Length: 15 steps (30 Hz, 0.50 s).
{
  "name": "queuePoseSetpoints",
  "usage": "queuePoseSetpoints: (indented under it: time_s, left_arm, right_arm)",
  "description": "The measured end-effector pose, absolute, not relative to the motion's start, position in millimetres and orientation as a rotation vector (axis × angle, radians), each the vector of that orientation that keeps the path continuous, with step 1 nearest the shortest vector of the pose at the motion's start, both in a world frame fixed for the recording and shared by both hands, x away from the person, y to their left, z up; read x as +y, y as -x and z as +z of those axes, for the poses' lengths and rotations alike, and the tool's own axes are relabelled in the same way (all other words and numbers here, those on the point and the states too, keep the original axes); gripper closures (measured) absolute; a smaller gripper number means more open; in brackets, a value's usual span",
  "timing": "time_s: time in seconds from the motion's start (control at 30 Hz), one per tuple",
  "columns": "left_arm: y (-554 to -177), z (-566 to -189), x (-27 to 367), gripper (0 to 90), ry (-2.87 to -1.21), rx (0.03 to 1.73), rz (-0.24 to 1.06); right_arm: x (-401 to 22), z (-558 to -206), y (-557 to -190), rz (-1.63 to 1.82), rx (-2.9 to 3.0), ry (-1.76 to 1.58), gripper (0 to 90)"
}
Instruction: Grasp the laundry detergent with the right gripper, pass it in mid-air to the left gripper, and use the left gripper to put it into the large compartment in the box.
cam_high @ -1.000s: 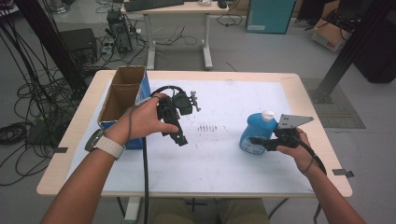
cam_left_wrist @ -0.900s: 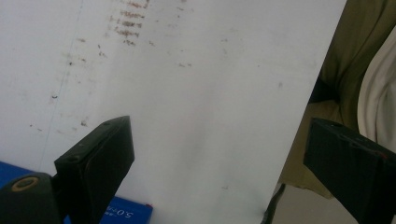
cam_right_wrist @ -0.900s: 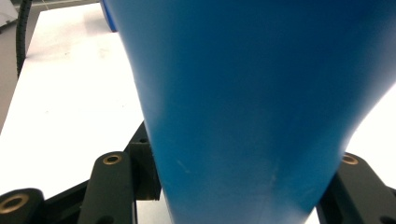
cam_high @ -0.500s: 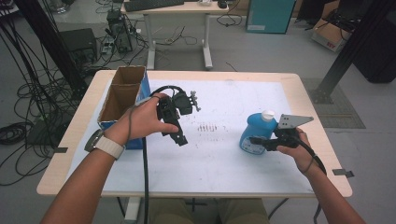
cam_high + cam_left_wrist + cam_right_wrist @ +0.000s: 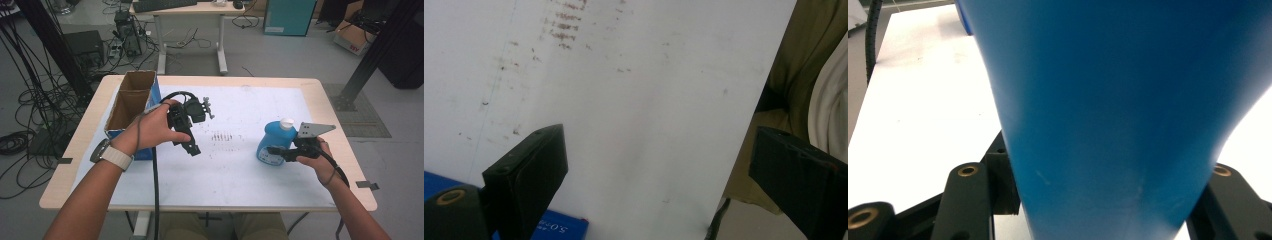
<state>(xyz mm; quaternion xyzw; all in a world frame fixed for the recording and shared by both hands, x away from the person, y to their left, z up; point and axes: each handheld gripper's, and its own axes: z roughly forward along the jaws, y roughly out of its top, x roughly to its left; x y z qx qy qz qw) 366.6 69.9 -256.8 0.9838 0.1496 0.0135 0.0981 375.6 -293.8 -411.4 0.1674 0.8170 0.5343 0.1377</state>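
Observation:
A blue bottle point(image 5: 272, 142) with a white cap point(image 5: 286, 123) stands at the right of the white table top point(image 5: 240, 185). My right gripper point(image 5: 278, 150) is shut on its lower body from the right side. In the right gripper view the bottle point(image 5: 1108, 100) sits squeezed between the two black jaws of the right gripper point(image 5: 1098, 205). My left gripper point(image 5: 191, 146) hangs in the left hand above the table's left half, pointing down, open with nothing in it. Seen in its own view, the left gripper point(image 5: 659, 170) has its jaws far apart over bare table.
An open cardboard box point(image 5: 131, 100) with a blue outside stands at the table's left edge, just left of the left hand. Faint brown marks point(image 5: 223, 136) dot the table's middle. The left gripper's black cable point(image 5: 155, 190) trails down off the front edge.

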Motion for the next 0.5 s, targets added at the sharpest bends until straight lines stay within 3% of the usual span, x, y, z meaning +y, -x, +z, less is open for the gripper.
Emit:
queuePoseSetpoints:
  time_s: [0.5]
  left_arm:
    - [-366.4,-253.8,71.4,9.3,-2.902,0.456,0.047]
  right_arm:
    - [-293.8,-411.1,-375.3,1.544,2.366,-0.486,43.4]
